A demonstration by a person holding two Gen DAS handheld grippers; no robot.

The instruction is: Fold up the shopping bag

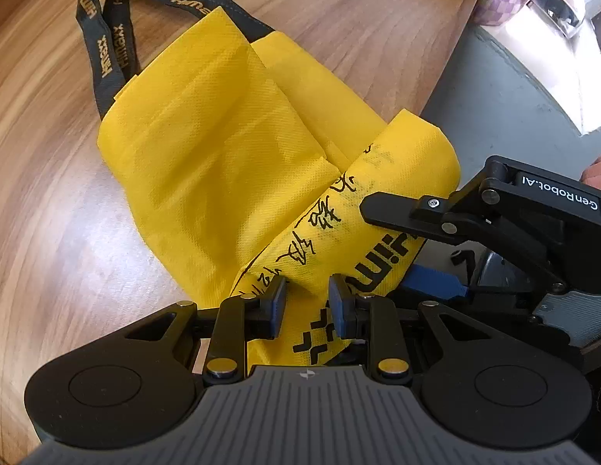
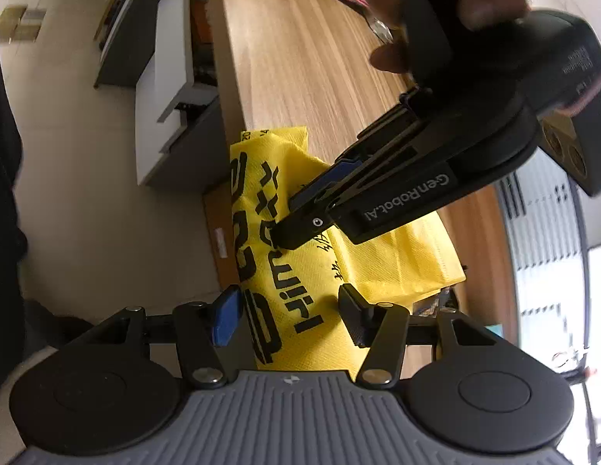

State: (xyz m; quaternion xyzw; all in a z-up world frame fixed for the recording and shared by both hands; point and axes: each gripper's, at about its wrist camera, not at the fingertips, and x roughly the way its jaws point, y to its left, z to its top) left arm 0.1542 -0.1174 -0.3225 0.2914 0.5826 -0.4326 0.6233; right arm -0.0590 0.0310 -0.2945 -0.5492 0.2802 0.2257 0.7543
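A yellow shopping bag (image 1: 223, 124) with black printed handles (image 1: 106, 27) lies partly folded on a wooden table (image 1: 48, 193). Its printed bottom end is lifted off the table's edge. My left gripper (image 1: 306, 302) is open, with that lifted end of the bag between its blue pads, not pinched. My right gripper (image 2: 288, 310) is open around the same end of the bag (image 2: 300, 283). In the left wrist view the right gripper (image 1: 393, 228) comes in from the right, one finger over the fabric. In the right wrist view the left gripper (image 2: 296, 213) reaches onto the bag from above.
The table's edge (image 1: 451, 58) runs close on the right, with grey floor (image 1: 505, 112) beyond it. In the right wrist view a grey and white cabinet (image 2: 168, 89) stands on the floor beside the table (image 2: 300, 58). A hand (image 2: 490, 4) holds the left gripper.
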